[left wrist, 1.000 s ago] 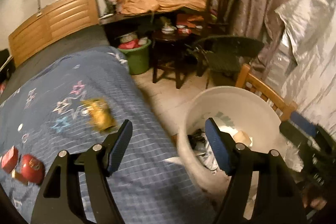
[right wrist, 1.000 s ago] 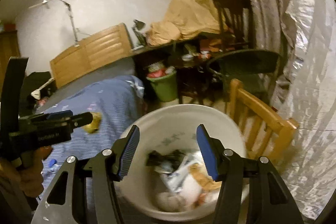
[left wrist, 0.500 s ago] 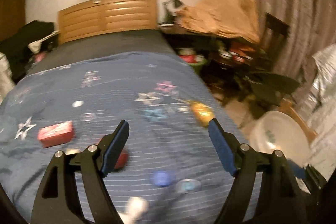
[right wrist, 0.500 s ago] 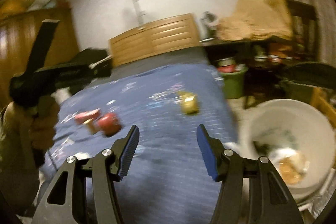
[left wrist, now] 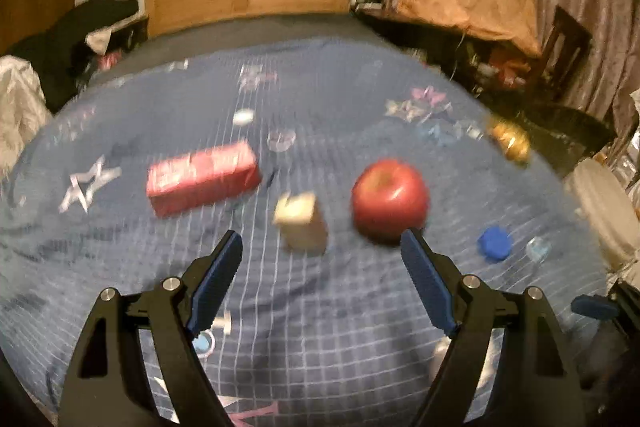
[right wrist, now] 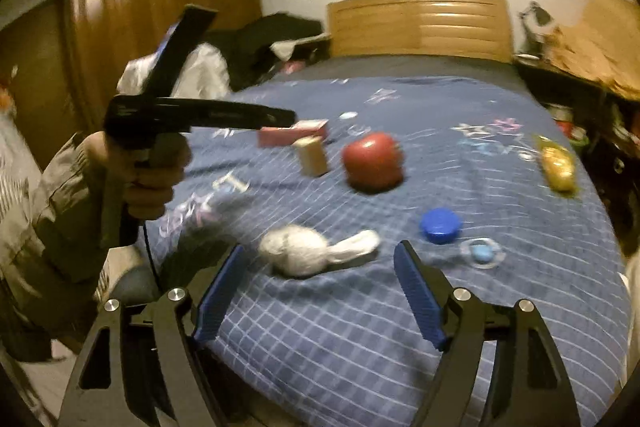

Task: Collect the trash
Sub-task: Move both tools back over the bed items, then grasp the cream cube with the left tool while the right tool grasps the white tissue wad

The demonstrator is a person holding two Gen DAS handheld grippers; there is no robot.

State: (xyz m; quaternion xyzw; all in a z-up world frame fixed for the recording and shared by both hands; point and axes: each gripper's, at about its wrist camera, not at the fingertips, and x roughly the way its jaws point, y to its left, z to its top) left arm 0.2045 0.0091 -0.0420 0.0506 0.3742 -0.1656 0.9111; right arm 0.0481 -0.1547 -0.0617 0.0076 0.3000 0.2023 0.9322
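Step in hand, as we judge it: choosing the next piece of trash on the bed (right wrist: 400,307). Both grippers hang over the blue checked bedspread with nothing between their fingers.

Left gripper (left wrist: 322,255): fingers spread wide, released. Just ahead of its tips stand a small beige carton (left wrist: 301,223) and a red apple (left wrist: 389,201), the apple close to the right fingertip. A red box (left wrist: 202,177) lies further back to the left.

Right gripper (right wrist: 320,269): fingers likewise released. A crumpled white tissue wad (right wrist: 304,251) lies directly in front, roughly centred in the gap. We take this as the nearest target.

Other loose items: blue bottle cap (right wrist: 440,225), a clear ring with a blue centre (right wrist: 482,253), a yellow wrapper (right wrist: 558,165) near the far right bed edge.

Next move, our estimate: lower the right gripper around the tissue wad, clench lightly since it looks soft, then carry it to the white bin (left wrist: 604,211), visible only at the right margin of the left wrist view.

Limits: both views are motion-blurred, so labels on the box and carton are unreadable. The bin's contents are out of sight. We cannot tell whether the apple counts as trash
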